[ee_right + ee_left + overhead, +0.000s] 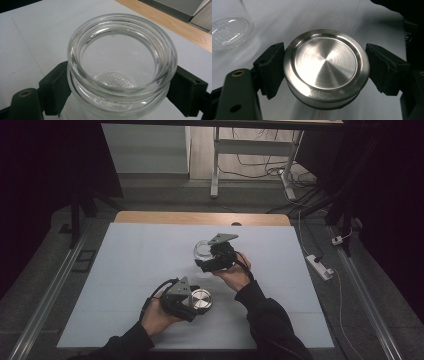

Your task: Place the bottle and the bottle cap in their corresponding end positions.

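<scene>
A round brushed-steel lid sits between the black pads of my left gripper, which press on its two sides just above the white mat. In the high view that lid lies at the tip of the left gripper, near the front middle of the mat. An open, empty clear glass jar stands upright with my right gripper shut around it just below the threaded rim. From above, the jar and the right gripper are at the mat's centre.
A white mat covers the table; a strip of bare wood shows along the far edge. The jar's base appears at the upper left of the left gripper view. Cables and a power strip lie on the floor to the right.
</scene>
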Demonstrator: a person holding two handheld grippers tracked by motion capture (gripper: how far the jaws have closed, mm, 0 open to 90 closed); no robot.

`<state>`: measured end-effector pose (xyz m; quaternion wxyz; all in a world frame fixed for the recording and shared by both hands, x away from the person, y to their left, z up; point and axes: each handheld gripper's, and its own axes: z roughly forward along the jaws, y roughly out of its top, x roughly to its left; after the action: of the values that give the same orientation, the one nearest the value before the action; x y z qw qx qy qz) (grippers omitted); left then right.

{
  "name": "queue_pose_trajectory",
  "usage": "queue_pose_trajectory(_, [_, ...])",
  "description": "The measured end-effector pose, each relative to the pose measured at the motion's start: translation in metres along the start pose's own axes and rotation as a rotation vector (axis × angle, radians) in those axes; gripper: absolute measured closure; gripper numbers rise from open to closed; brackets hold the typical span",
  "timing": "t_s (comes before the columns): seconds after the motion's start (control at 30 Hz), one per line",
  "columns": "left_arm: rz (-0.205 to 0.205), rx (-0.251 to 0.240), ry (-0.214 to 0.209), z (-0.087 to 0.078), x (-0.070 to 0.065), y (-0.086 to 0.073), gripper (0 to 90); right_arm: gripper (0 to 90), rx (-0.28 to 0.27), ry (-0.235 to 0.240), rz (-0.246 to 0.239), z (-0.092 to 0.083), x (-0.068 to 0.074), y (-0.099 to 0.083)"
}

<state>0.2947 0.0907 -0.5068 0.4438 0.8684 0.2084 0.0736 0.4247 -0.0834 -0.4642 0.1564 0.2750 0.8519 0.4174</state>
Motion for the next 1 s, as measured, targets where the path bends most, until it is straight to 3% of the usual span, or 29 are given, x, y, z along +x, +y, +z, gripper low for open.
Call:
queue_pose_trajectory(0.23, [-0.008,0.007,0.014,0.01,0.004,-0.005,20.8,15.1,-0.002,-0.006,0.001,0.011,-0.004,0.003])
queue_pose_trajectory(0.63, [-0.003,0.067,0.038,0.027,0.011,-0.012,20.7,15.1,0.002,-0.022,0.018,0.028,-0.013,0.0])
queue_pose_trajectory(1.0, [-0.019,0.102,0.032,0.036,0.014,-0.015,20.6,15.1,0.019,-0.03,0.004,0.038,-0.012,-0.006])
